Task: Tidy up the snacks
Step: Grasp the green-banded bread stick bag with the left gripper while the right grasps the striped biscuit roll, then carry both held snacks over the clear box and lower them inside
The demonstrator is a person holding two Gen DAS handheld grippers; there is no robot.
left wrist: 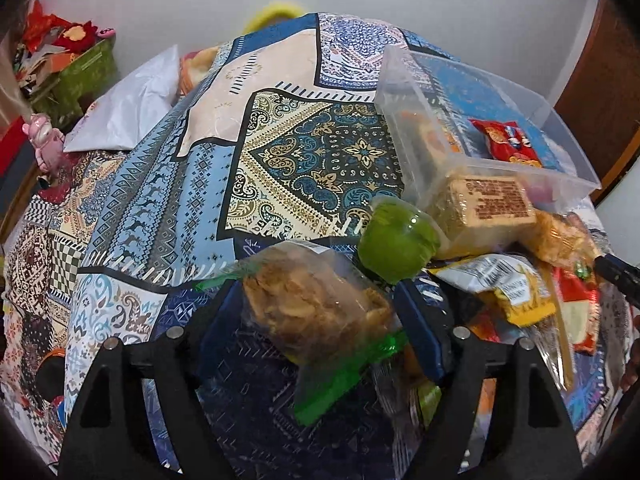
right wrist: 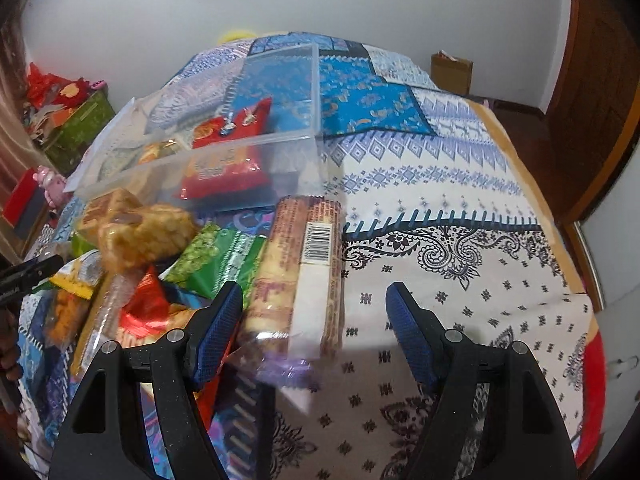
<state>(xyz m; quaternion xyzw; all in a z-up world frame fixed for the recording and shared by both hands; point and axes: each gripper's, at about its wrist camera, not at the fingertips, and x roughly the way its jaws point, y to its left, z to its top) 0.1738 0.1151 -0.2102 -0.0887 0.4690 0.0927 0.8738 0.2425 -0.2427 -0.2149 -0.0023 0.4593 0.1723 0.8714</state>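
Clear chip bag [left wrist: 320, 304] sits between the open left tongs [left wrist: 316, 320].

The clear bag of brown chips [left wrist: 320, 304] lies between the left claw's [left wrist: 316, 336] pads, and its green-edged lower end drops behind the claw body, out of sight. Whether the right-hand pad touches the bag cannot be told. The green tub [left wrist: 396, 240] hides part of the wafer pack [left wrist: 488, 208] behind it. The print on that pack is too blurred to read.

In the right wrist view the long biscuit pack [right wrist: 304, 272] is smeared at its near end, and its lettering is illegible. The snack pile [right wrist: 132, 264] runs under the right claw's [right wrist: 316, 332] left finger. The clear bin's [right wrist: 280, 136] wall blurs the red packet [right wrist: 228, 152] inside.
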